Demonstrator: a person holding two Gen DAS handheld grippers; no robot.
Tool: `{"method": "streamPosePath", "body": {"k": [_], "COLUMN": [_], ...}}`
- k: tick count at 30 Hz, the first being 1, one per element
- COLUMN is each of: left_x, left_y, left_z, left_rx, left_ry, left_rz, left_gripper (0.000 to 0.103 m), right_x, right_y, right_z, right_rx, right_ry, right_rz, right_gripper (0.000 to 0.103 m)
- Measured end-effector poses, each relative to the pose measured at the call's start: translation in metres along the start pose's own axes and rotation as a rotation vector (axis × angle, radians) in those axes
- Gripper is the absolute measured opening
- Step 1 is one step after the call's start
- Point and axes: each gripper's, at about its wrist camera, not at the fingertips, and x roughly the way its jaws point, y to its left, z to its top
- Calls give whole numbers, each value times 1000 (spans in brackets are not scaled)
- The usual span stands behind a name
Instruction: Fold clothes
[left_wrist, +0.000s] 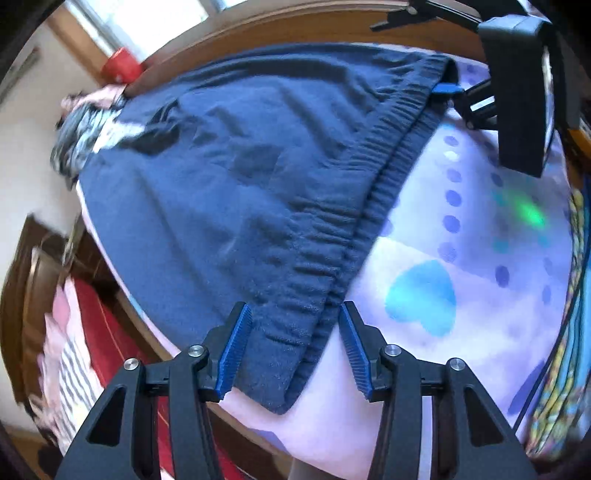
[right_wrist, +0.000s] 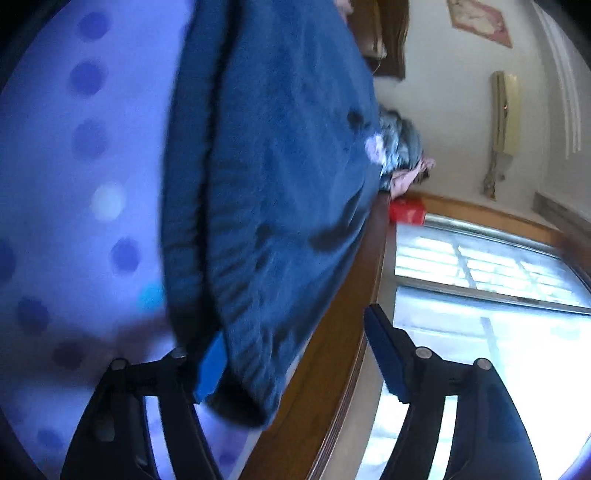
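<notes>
A navy blue garment (left_wrist: 229, 192) with a ribbed elastic waistband (left_wrist: 373, 184) lies spread on a lilac bed sheet (left_wrist: 461, 325) printed with dots and hearts. My left gripper (left_wrist: 295, 347) points down over the near corner of the waistband. Its jaws are open, with the cloth between the blue pads (left_wrist: 236, 347) and no squeeze on it. My right gripper (right_wrist: 295, 362) is at the far corner of the waistband (right_wrist: 236, 391). One pad (right_wrist: 210, 365) lies against the cloth and the other stands clear over the bed frame, so it is open. The left wrist view shows the right gripper (left_wrist: 448, 88) at that corner.
A wooden bed frame (right_wrist: 332, 350) runs along the garment's far edge. A pile of other clothes (left_wrist: 85, 125) and a red box (left_wrist: 120, 66) sit at the bed's end. Striped and red fabric (left_wrist: 74, 369) lies below the bed's side. Colourful cloth (left_wrist: 569, 332) lies at the right.
</notes>
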Motion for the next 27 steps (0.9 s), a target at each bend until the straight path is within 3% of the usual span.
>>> {"method": "streamPosePath", "body": {"k": [1,3,4,5,10,15,18,21,25,27], "left_x": [0,-2,-3,-3,-6,-5,-15,-33,-30,-17], "left_y": [-1,-4,-5,-5,-4,3,0,-15,-38,-37], "left_z": [-1,-4,-6,-6,-11,-4,0,2,13,20], "left_rx": [9,33,44,49,67,-15,-26,-8,70,60], "left_ry": [-4,-13,-14,-10,43,71,64,-17,-130,-119], "left_rz": [23,70,90,104,154,142,101,67,208,256], "left_gripper": [55,62,65,65,65,65,65,65,65,65], "right_x": [3,14,20,24,35,44,39,38,40,39], "right_y": [-1,-3,-5,-10,-35,-75,-79,-76,-64,-63], "right_z": [0,-3,-7,-10,-30,-59,-49,-40,-40,-37], "right_rx": [16,51,88,144,393,737,722,691,641,622], "right_ry": [17,76,117,141,246,370,349,337,352,348], "right_rz": [12,41,52,70,145,235,216,219,233,230], "right_gripper": [46,27,10,5,3,2,2,3,3,3]}}
